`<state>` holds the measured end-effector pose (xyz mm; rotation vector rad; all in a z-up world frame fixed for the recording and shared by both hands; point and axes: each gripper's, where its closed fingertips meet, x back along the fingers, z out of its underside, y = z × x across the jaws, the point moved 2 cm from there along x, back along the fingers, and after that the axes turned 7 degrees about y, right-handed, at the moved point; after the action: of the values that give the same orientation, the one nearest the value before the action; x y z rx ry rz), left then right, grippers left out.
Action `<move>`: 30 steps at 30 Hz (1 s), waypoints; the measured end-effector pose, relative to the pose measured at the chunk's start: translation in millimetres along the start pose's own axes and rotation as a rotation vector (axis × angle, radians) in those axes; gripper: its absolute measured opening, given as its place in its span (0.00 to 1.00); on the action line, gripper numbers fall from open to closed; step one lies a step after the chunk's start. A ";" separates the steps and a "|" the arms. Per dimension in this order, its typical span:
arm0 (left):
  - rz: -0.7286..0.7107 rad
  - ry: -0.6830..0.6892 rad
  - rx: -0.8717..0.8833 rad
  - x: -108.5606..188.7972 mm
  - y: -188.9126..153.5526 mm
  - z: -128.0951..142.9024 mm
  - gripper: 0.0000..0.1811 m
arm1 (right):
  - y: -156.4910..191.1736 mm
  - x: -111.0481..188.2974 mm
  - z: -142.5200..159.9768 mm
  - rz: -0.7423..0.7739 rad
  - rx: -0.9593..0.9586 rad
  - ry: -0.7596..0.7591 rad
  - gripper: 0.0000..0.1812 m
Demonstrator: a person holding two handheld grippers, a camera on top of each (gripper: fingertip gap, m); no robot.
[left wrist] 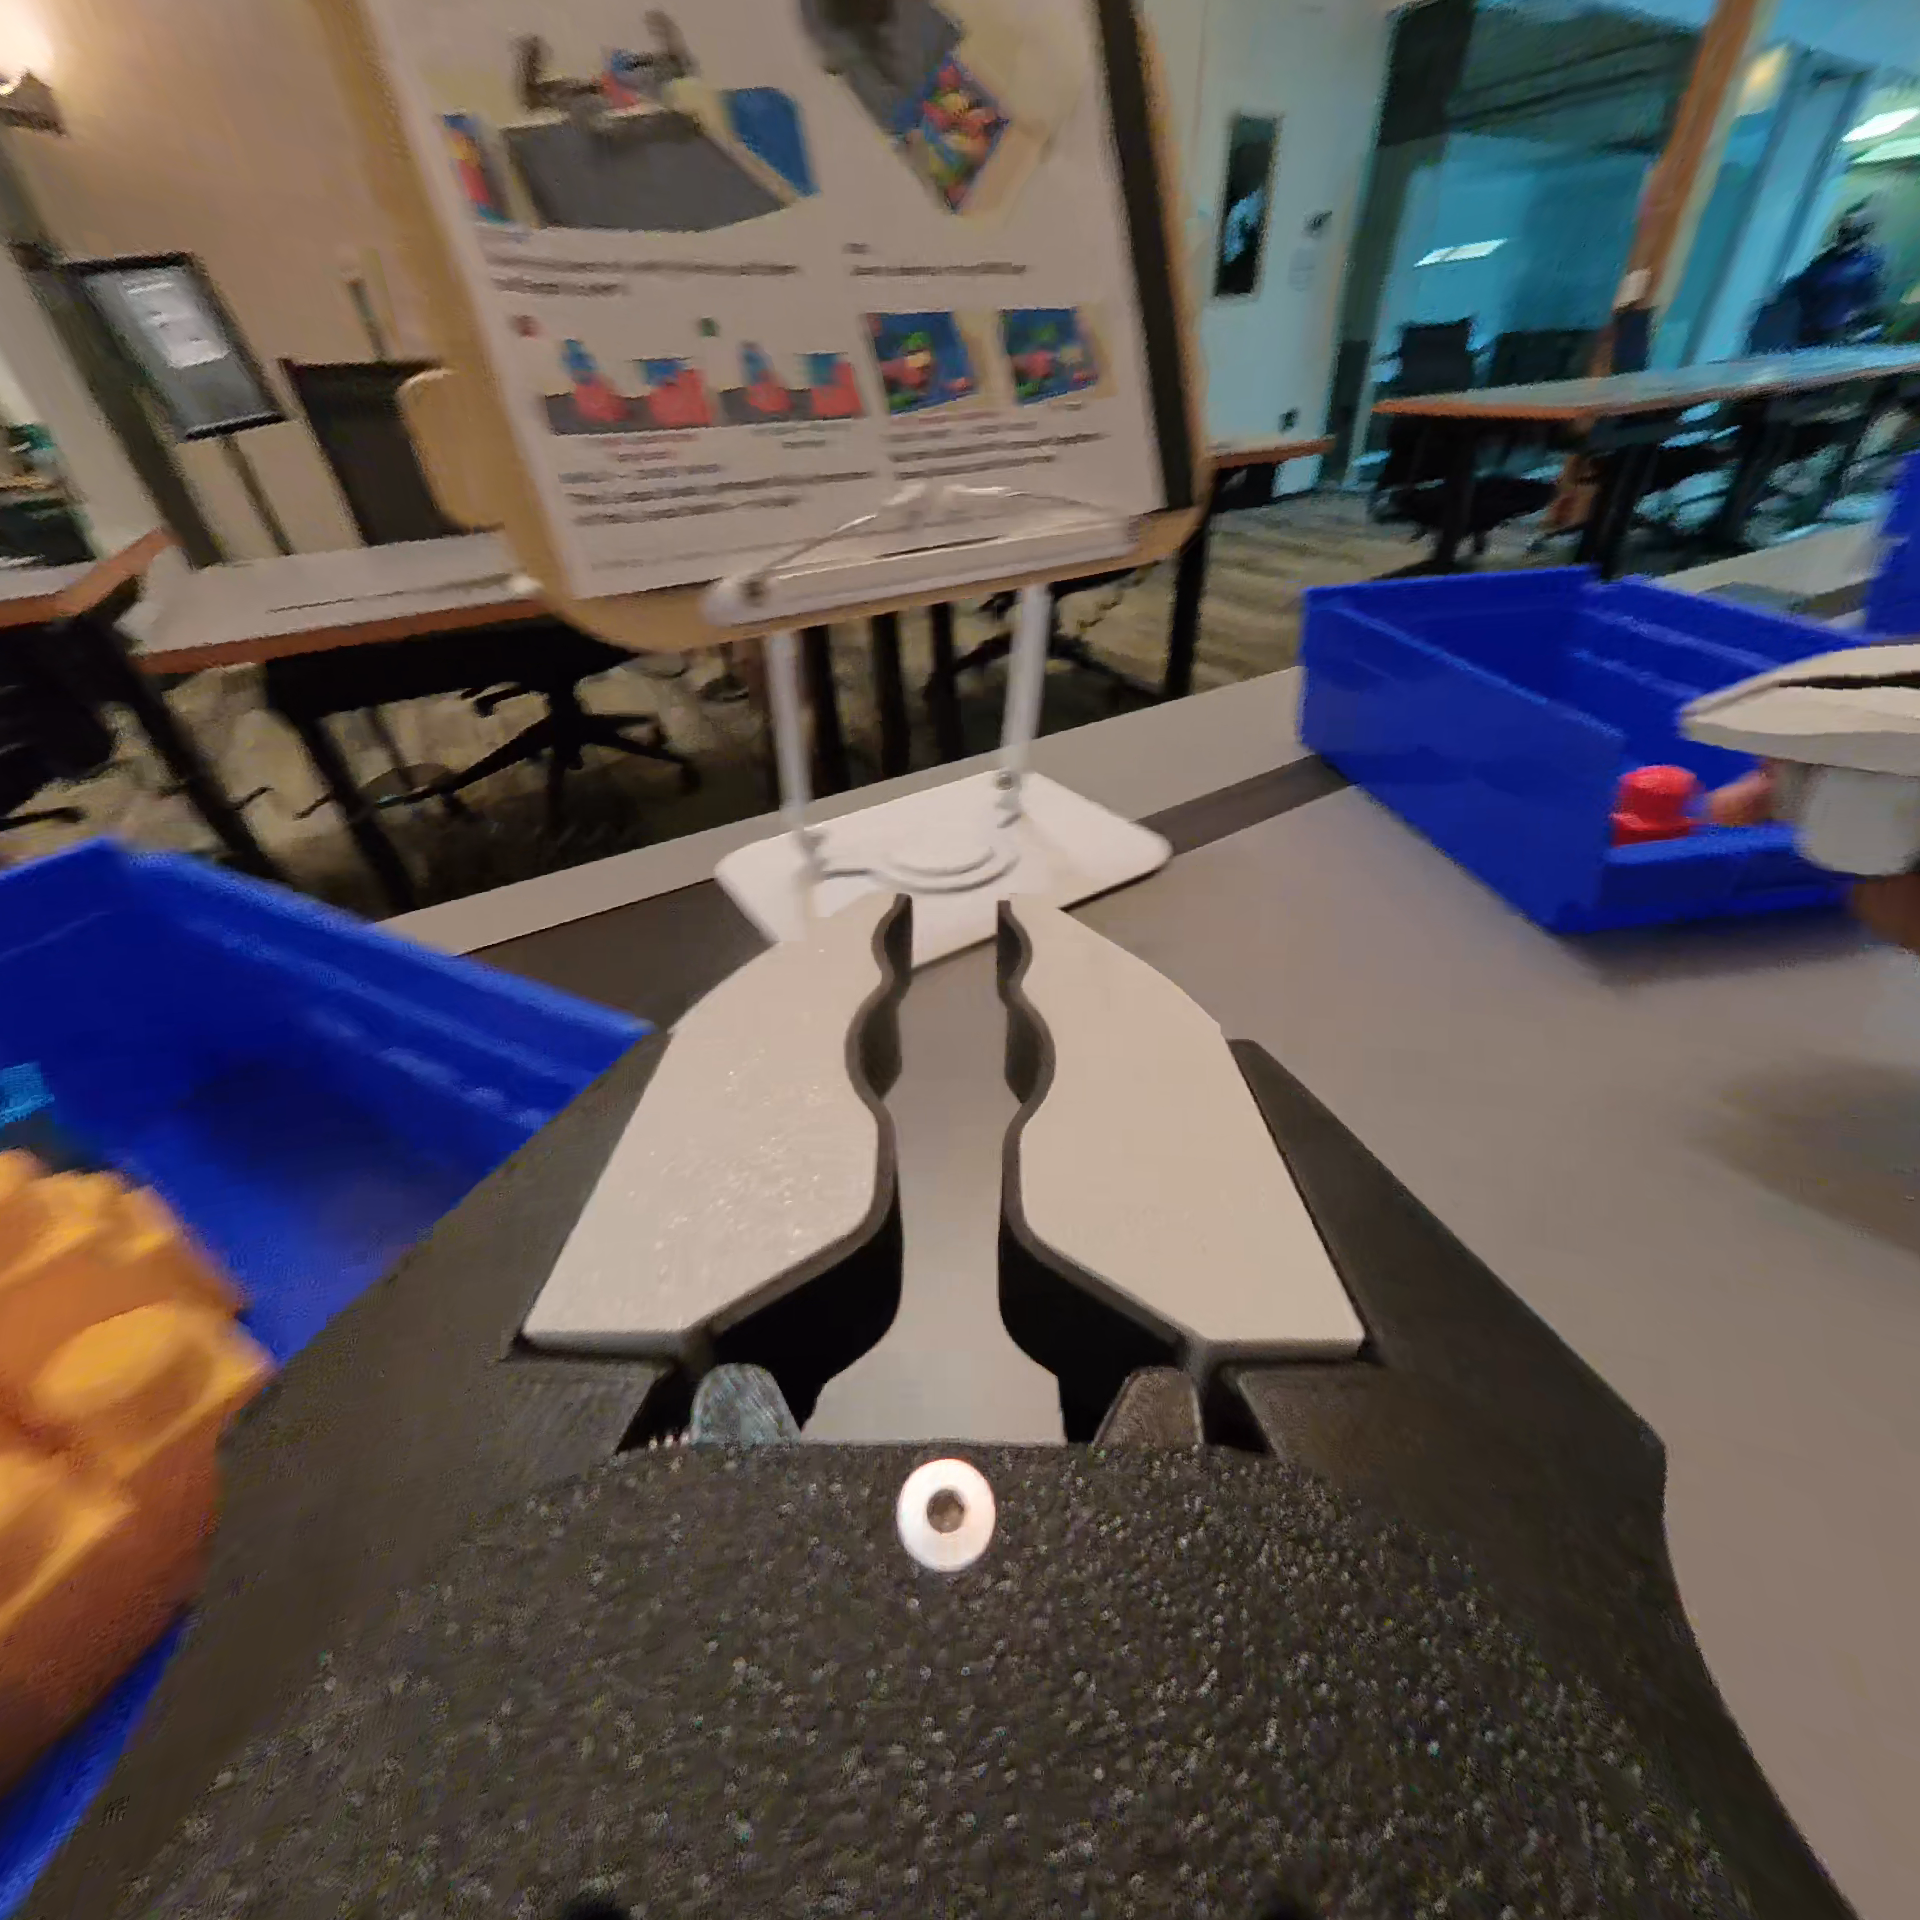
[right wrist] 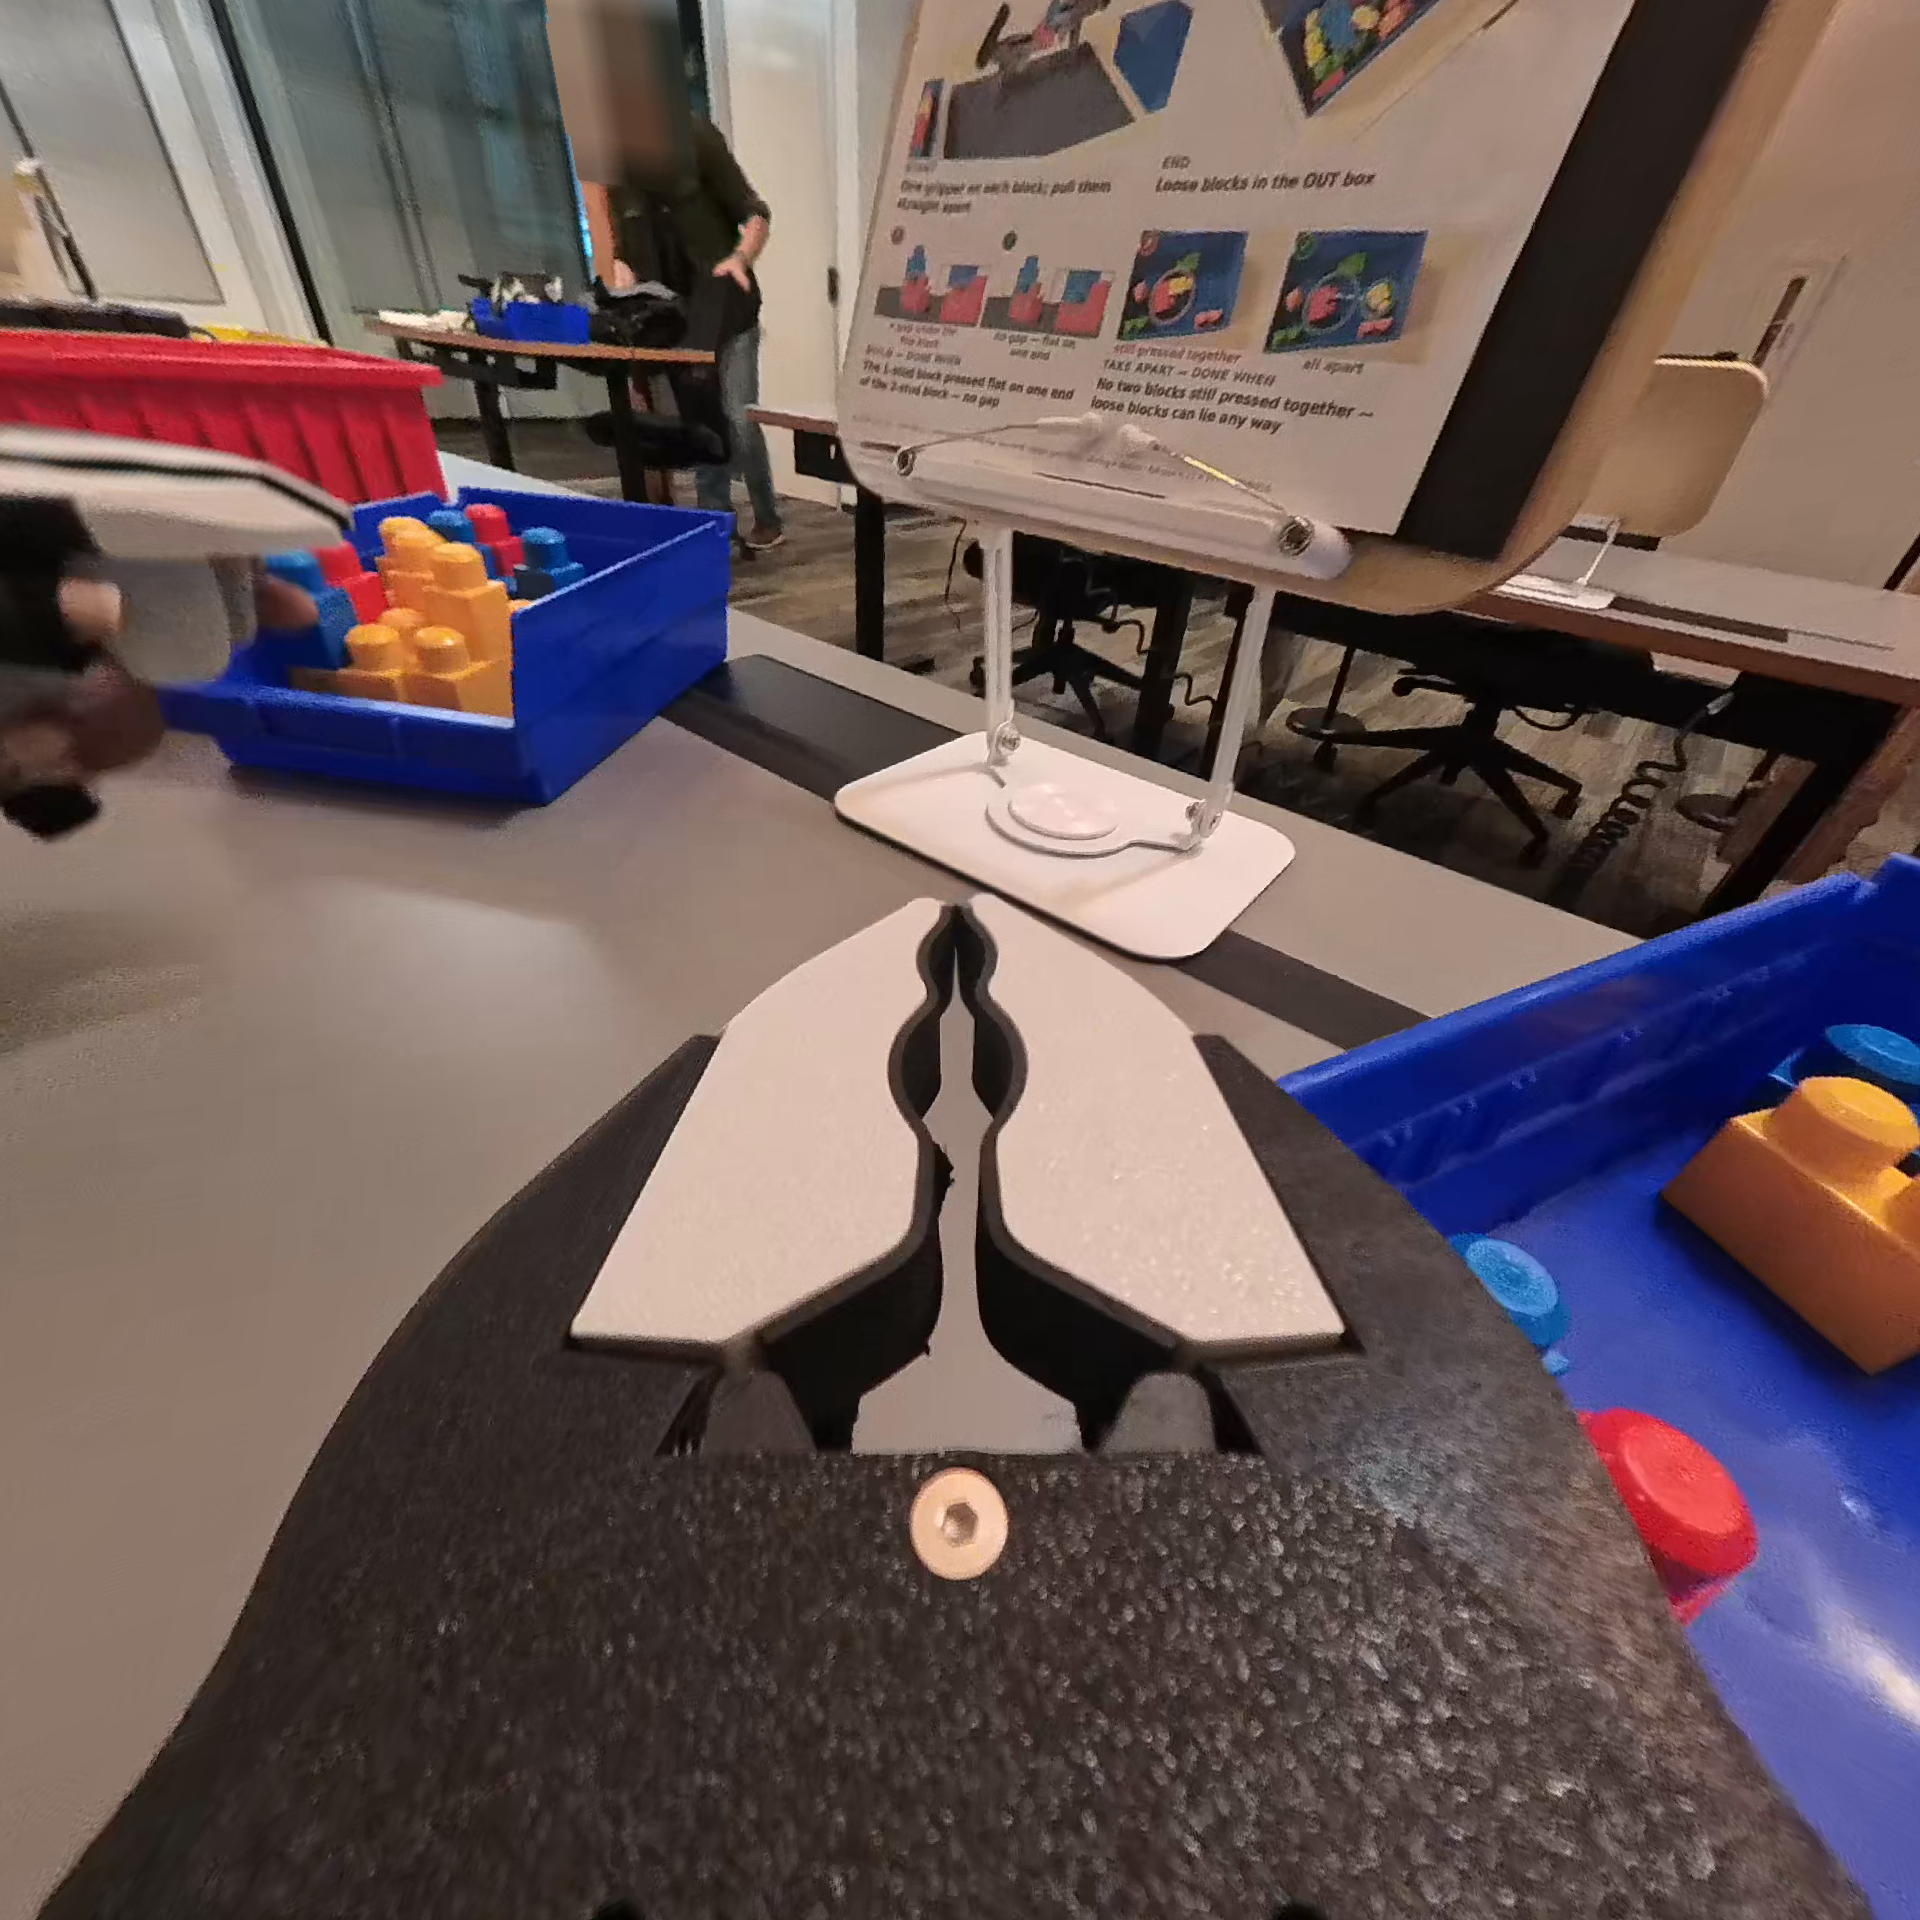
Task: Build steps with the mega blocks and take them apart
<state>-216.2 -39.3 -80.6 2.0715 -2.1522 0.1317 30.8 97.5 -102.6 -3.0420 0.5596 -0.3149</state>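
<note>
My left gripper hovers over the grey table with its jaws slightly apart and nothing between them. My right gripper is shut, tips touching, with nothing held. A blue bin at the left holds orange blocks; in the right wrist view this bin shows orange, blue and red blocks. A second blue bin at the right holds an orange block, a blue block and a red block. The left gripper also shows in the right wrist view, near the left bin.
A white stand with an instruction sheet stands at the table's far edge between the bins. A red bin sits behind the left bin. A person, tables and chairs are in the background. Left tips to right tips: about 25 cm.
</note>
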 end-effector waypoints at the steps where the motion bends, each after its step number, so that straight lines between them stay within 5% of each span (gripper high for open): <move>1: -0.048 0.031 0.000 6.4 19.2 -1.5 0.10 | 2.2 0.4 1.6 -0.009 0.013 0.005 0.00; 6: -0.286 0.282 -0.088 52.3 126.2 -1.7 0.18 | 10.1 0.5 2.2 -0.038 0.066 0.014 0.00; 13: -0.086 0.901 -0.233 77.5 198.4 43.5 0.25 | 21.1 -0.5 1.6 -0.106 0.070 0.006 0.00; 30: 0.100 1.423 -0.489 64.0 207.6 101.1 0.20 | 20.4 1.5 4.0 -0.124 0.061 -0.003 0.00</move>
<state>-430.5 -110.6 -160.6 0.9593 -1.1616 0.7264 25.9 77.9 -107.7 -3.0232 0.3552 -0.3251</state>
